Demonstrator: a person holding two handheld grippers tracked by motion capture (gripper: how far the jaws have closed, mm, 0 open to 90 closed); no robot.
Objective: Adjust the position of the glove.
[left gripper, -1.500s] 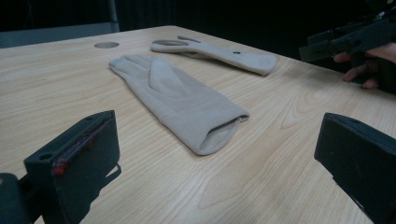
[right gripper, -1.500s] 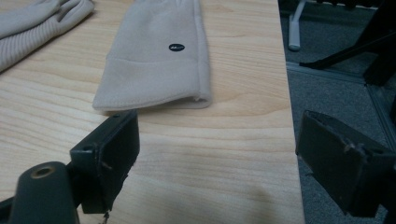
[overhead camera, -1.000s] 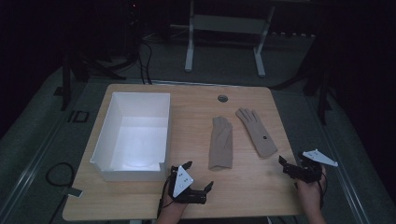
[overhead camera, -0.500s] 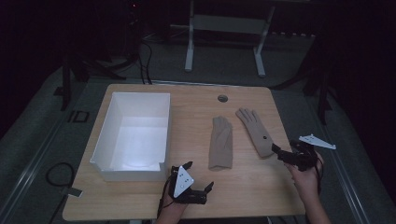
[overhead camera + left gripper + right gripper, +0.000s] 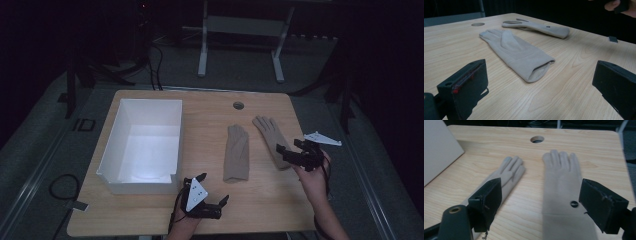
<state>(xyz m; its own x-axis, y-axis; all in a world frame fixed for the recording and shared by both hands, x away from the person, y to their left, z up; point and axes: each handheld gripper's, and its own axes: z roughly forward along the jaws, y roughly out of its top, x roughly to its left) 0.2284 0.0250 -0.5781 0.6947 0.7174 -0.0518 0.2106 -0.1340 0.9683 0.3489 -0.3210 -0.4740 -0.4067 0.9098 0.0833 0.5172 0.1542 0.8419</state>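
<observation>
Judging approach stage: right tool [image 5: 296,154] poised over cuff end of right-hand beige fabric glove [image 5: 270,139], jaws wide apart, nothing gripped. Glove flat on light wooden desk [image 5: 210,120], cuff between the jaws in right gripper view. Next: lower, pinch cuff. Left tool [image 5: 212,195] wide open, empty, near second beige glove [image 5: 236,152]. Open white box [image 5: 111,150] likely destination.

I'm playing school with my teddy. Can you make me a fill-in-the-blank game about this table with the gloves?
1. Two beige ____ lie on the wooden table.
2. The box beside them is coloured ____.
3. The right tool, jaws apart, is over the cuff of the right glove, which has a small dark ____ near its cuff.

Missing words: gloves; white; button
</observation>
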